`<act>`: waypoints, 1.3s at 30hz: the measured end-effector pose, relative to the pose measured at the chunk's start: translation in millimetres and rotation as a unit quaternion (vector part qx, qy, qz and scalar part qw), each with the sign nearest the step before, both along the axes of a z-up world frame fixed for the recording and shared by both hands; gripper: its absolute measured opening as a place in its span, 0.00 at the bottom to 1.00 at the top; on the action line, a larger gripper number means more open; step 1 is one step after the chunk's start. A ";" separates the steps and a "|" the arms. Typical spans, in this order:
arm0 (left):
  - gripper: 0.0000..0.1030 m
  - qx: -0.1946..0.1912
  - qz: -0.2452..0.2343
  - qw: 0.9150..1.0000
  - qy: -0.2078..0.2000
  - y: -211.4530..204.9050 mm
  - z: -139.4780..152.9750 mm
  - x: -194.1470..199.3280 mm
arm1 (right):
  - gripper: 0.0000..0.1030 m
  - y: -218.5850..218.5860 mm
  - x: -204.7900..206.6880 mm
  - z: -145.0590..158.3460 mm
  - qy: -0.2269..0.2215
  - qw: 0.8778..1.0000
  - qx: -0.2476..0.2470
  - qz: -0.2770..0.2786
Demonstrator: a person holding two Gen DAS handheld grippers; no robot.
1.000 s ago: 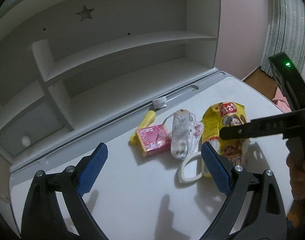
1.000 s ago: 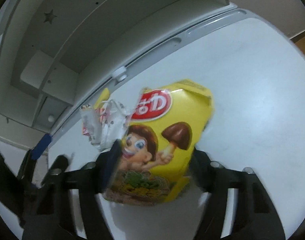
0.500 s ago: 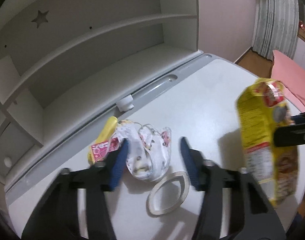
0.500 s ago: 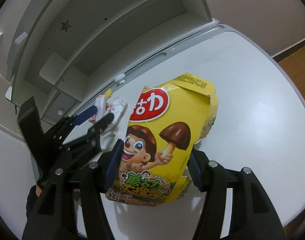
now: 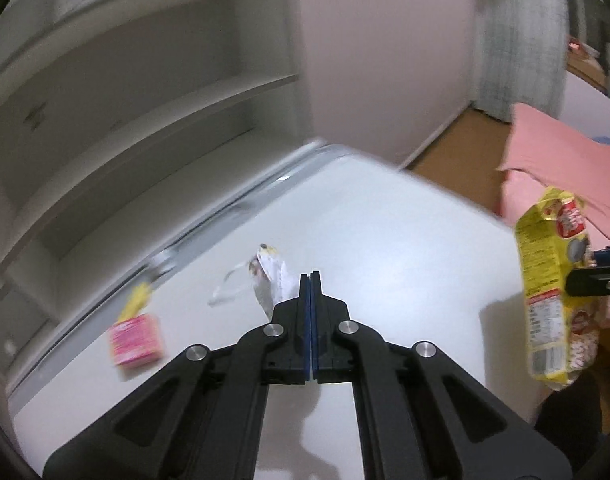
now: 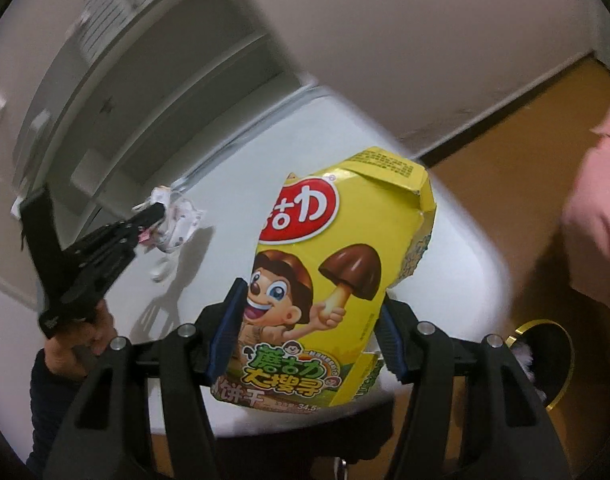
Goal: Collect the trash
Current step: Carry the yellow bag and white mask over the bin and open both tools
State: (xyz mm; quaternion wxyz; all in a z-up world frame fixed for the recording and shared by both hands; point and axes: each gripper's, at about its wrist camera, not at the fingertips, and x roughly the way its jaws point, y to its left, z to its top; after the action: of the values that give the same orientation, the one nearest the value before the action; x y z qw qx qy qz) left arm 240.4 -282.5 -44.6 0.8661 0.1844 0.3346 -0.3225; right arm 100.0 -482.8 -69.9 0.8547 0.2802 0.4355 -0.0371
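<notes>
The right gripper [image 6: 309, 332] is clamped on the yellow snack box [image 6: 337, 280], held at frame centre above the white desk [image 6: 265, 184] edge. The left gripper [image 5: 310, 280] is closed on a crumpled white wrapper [image 5: 271, 276], left of centre.

The left gripper [image 5: 311, 280] slants downward with its blue-padded jaws pressed flat together, a crumpled white wrapper [image 6: 177, 220] pinched at their tip. A bare hand [image 6: 79, 344] in a dark sleeve grips its handle. The right gripper [image 6: 307, 336], to the right of the left one, also tilts downward, its jaws partly spread and clamped on the sides of a yellow snack box [image 6: 337, 280] held off the desk [image 5: 385, 248].
</notes>
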 end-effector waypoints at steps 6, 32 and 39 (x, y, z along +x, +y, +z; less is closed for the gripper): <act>0.00 -0.011 -0.114 0.993 -0.008 -112.9 6.4 -83.8 | 0.57 -78.8 -98.7 -10.1 0.009 0.995 -0.002 -0.094; 0.00 0.068 -0.336 0.934 0.102 -354.8 -216.2 -298.1 | 0.57 -228.7 -311.1 -223.4 0.123 0.948 0.028 -0.292; 0.00 0.074 -0.324 0.932 0.143 -353.5 -257.9 -289.8 | 0.57 -238.0 -296.1 -252.2 0.146 0.948 0.015 -0.282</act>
State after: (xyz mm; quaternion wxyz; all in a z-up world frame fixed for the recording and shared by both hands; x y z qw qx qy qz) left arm -49.4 -636.0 -302.5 0.6416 0.2981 0.3999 -0.5828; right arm -196.1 -720.8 -322.1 0.7326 0.3954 0.4590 -0.3102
